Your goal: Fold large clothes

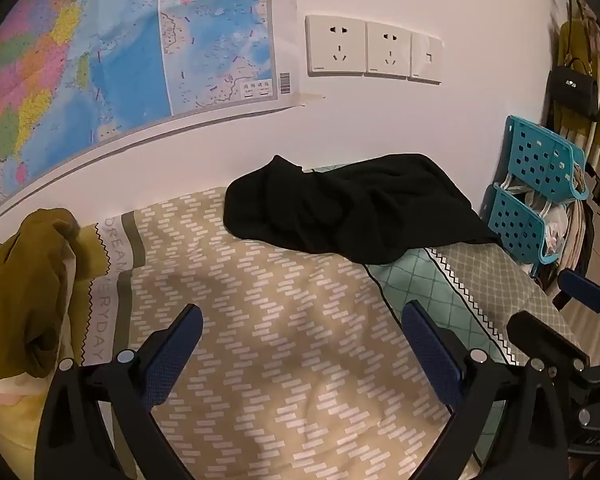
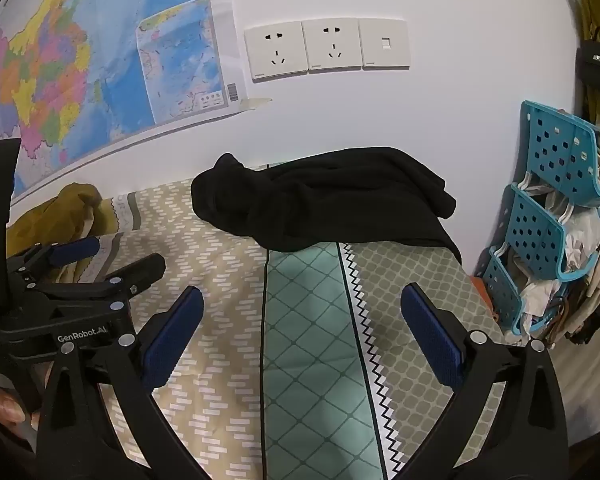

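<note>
A black garment (image 1: 352, 208) lies crumpled at the far side of the bed, against the wall; it also shows in the right wrist view (image 2: 324, 204). My left gripper (image 1: 302, 322) is open and empty, above the patterned bedspread (image 1: 268, 320), well short of the garment. My right gripper (image 2: 302, 304) is open and empty, over the green and grey part of the bedspread (image 2: 308, 340). The left gripper (image 2: 108, 256) shows at the left of the right wrist view. The right gripper (image 1: 552, 304) shows at the right edge of the left wrist view.
An olive garment (image 1: 24, 280) is bunched at the bed's left end. Teal perforated baskets (image 2: 548, 216) with bags stand at the right. A map (image 1: 100, 60) and wall sockets (image 1: 372, 50) are on the wall behind. A black handbag (image 1: 572, 88) hangs far right.
</note>
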Demonstrator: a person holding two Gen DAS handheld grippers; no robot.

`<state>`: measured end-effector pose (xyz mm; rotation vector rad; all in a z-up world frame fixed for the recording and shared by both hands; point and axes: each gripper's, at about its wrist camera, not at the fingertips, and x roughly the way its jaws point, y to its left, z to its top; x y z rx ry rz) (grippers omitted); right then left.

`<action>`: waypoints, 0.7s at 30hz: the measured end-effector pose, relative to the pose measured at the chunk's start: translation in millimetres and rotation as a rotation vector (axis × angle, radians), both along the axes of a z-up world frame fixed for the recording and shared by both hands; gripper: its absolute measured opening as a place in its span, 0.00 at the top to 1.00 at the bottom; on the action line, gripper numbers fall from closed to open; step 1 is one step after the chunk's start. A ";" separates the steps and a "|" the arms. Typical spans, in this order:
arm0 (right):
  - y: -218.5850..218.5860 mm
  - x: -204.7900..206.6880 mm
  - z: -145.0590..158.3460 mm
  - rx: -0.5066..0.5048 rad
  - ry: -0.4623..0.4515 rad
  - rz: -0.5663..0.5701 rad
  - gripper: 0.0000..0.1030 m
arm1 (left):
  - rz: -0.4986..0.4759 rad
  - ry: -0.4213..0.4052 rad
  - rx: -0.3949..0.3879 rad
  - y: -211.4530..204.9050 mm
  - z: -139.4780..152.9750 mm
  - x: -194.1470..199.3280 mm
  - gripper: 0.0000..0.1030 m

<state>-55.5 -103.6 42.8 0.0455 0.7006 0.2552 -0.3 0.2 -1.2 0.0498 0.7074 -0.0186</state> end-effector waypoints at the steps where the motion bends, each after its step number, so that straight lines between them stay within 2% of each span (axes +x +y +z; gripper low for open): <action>1: 0.1 -0.4 0.7 0.000 -0.002 0.001 0.05 | -0.002 0.003 -0.001 -0.2 -0.6 -0.3 0.06; 21: 2.1 3.7 1.3 -0.005 -0.003 -0.001 0.05 | -0.006 -0.009 -0.004 0.8 4.5 1.6 0.06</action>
